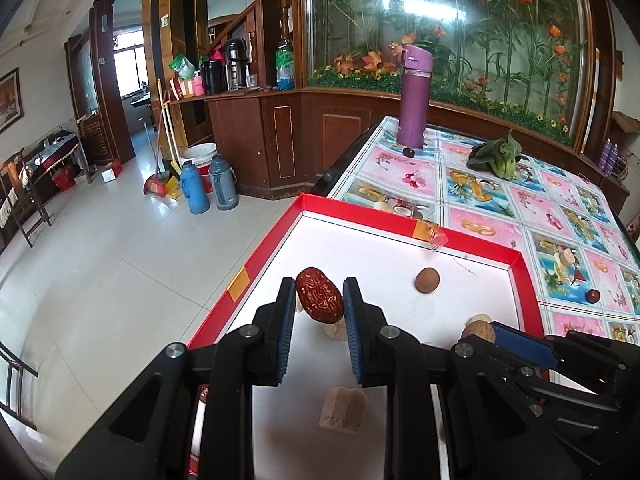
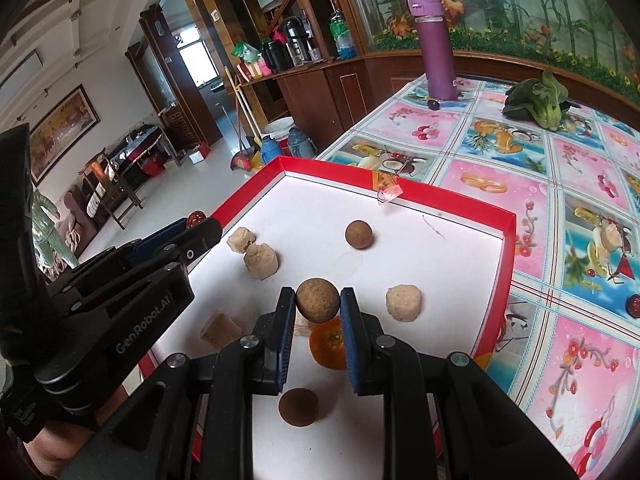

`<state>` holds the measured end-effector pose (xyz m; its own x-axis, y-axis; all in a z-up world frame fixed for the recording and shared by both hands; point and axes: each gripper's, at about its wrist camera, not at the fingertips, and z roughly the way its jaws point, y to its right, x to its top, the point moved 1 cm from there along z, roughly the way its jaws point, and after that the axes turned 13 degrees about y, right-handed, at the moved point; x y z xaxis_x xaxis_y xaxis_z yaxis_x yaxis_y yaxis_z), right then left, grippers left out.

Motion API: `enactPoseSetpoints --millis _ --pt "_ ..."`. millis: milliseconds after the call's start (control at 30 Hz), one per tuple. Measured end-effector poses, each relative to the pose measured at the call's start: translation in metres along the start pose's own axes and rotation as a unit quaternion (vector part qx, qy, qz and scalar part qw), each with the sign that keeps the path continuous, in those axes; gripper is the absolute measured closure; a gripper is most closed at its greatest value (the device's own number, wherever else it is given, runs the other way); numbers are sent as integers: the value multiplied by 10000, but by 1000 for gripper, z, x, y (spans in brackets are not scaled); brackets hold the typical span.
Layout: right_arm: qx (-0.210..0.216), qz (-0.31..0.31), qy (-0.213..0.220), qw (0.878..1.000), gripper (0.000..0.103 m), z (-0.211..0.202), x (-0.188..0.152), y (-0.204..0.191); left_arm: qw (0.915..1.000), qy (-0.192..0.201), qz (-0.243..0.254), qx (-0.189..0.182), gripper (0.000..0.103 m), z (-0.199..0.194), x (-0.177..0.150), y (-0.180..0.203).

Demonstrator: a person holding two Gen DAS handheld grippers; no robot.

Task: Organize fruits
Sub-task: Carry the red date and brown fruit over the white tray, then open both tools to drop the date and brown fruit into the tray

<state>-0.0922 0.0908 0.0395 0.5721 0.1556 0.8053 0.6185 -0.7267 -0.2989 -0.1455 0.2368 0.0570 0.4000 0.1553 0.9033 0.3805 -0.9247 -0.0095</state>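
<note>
Left gripper [image 1: 319, 300] is clamped on a wrinkled red date [image 1: 319, 300], lifted above the white floor of the red-rimmed tray [image 1: 400, 222], near its left wall. Right gripper [image 2: 318, 305] pinches a round brown fruit [image 2: 318, 305] over the tray's near half, directly above an orange [image 2: 328, 350]. Smaller now: pale crumbly chunks [image 2: 261, 261] sit on the floor, another brown ball [image 2: 359, 234] rests farther back, and a dark disc [image 2: 299, 406] lies between the right fingers.
</note>
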Motion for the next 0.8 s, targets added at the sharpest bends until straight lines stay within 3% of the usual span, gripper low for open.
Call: enactPoseSetpoints --millis 800 --pt "-138 109 -194 9997 81 11 -5 9 9984 -492 243 100 77 23 -15 6"
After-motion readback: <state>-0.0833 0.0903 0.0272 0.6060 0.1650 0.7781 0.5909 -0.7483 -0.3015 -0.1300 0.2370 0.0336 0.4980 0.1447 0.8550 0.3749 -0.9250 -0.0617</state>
